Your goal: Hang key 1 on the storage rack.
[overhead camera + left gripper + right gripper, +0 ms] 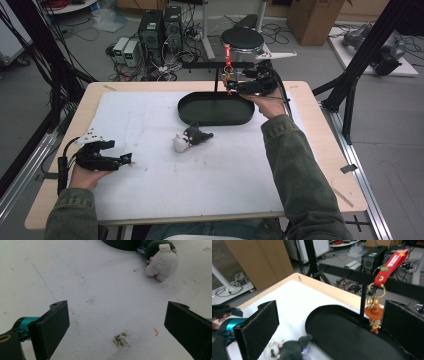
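- Hanging from a red strap [392,262] on the black stand [362,302] at the tray's [200,117] far right rim, the small charm figure [374,318] sits just beside the right gripper [239,88], whose jaws are wide apart and empty; closing off-centre could likely swing it away or tip the stand.
- The left gripper [126,159], near the table's [310,95] left edge, is also spread wide, holding nothing.
- The plush toy [191,138] lies mid-table just before the tray; a careless sweep might knock it.
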Action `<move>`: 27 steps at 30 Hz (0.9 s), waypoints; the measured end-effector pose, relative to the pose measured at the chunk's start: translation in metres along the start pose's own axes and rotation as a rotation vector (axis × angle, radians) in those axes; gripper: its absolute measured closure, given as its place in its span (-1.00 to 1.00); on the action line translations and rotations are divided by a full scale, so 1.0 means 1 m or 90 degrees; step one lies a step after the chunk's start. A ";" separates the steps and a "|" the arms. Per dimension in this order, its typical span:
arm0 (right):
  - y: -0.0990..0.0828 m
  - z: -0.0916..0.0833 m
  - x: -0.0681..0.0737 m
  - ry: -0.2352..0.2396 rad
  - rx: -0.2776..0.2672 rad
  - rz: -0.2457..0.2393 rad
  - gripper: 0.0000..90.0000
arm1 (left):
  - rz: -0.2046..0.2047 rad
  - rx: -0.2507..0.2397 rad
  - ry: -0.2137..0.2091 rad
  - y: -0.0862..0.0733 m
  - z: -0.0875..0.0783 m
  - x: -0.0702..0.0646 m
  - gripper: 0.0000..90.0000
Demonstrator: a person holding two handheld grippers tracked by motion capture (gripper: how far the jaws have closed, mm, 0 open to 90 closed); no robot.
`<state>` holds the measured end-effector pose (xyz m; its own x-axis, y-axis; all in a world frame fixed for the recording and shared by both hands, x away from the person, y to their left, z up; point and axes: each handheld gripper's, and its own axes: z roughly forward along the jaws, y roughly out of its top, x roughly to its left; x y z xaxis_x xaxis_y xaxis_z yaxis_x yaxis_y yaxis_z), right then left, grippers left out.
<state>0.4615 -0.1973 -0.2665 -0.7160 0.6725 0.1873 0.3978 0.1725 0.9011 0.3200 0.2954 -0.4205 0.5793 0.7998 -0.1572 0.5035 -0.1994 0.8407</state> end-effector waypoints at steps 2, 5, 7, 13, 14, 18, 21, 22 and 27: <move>-0.007 -0.004 0.002 0.000 0.005 -0.003 -0.99 | 0.000 0.000 0.002 0.000 0.000 0.000 -0.86; -0.013 -0.007 0.005 0.003 0.000 0.001 -0.99 | 0.001 0.002 0.001 0.000 0.000 0.000 -0.86; -0.017 -0.009 0.007 0.003 0.002 0.001 -0.99 | 0.002 0.003 0.002 0.000 0.001 0.001 -0.86; -0.024 -0.015 0.014 0.002 -0.004 -0.016 -0.99 | 0.000 0.002 0.003 0.000 0.001 0.001 -0.86; -0.026 -0.016 0.016 0.006 -0.005 -0.013 -0.99 | -0.001 0.001 0.002 0.000 0.001 0.001 -0.86; -0.035 -0.018 0.022 0.006 -0.004 -0.023 -0.99 | 0.001 0.003 0.002 0.000 0.001 0.002 -0.86; -0.040 -0.018 0.023 0.003 0.000 -0.027 -0.99 | 0.000 0.003 0.001 0.000 0.001 0.002 -0.86; -0.045 -0.017 0.023 0.004 0.003 -0.023 -0.99 | -0.001 0.003 0.000 0.000 0.001 0.001 -0.86; -0.054 -0.017 0.021 0.002 0.013 -0.020 -0.99 | -0.002 0.000 0.000 0.000 0.001 0.001 -0.86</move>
<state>0.4154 -0.2044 -0.3047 -0.7300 0.6644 0.1602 0.3863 0.2077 0.8987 0.3211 0.2960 -0.4211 0.5779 0.8001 -0.1607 0.5056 -0.1964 0.8401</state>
